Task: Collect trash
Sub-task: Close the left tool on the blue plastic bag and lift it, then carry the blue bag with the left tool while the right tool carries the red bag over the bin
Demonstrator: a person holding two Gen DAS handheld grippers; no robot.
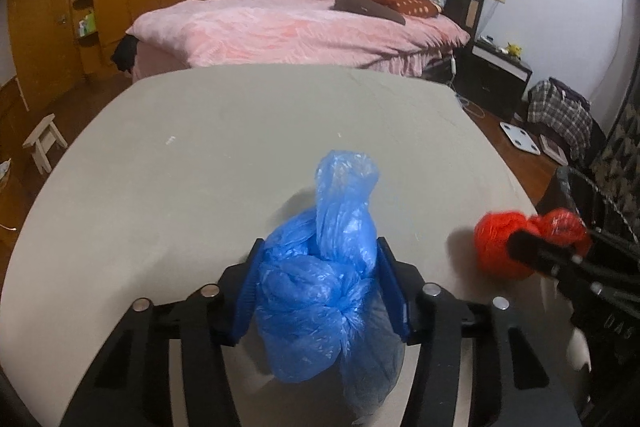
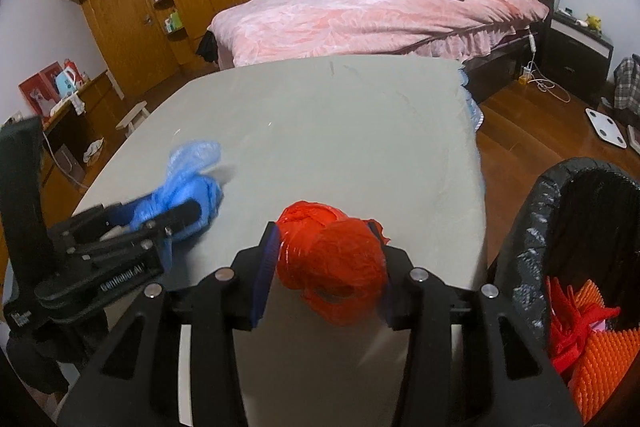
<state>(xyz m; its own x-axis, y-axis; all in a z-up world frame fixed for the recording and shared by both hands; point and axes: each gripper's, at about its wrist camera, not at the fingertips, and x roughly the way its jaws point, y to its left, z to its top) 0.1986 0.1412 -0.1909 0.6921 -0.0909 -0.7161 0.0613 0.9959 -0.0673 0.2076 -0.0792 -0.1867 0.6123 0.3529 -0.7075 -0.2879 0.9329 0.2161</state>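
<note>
left gripper (image 1: 320,267): clamped on knotted blue plastic bag (image 1: 320,291), above bench (image 1: 200,155) near edge | right gripper (image 2: 326,259): clamped on balled red plastic bag (image 2: 332,267), above bench right edge | black-lined bin (image 2: 580,211): just off bench right edge, red and orange items inside

Left gripper (image 1: 318,275) and right gripper (image 2: 326,259) each clamped on a load
</note>
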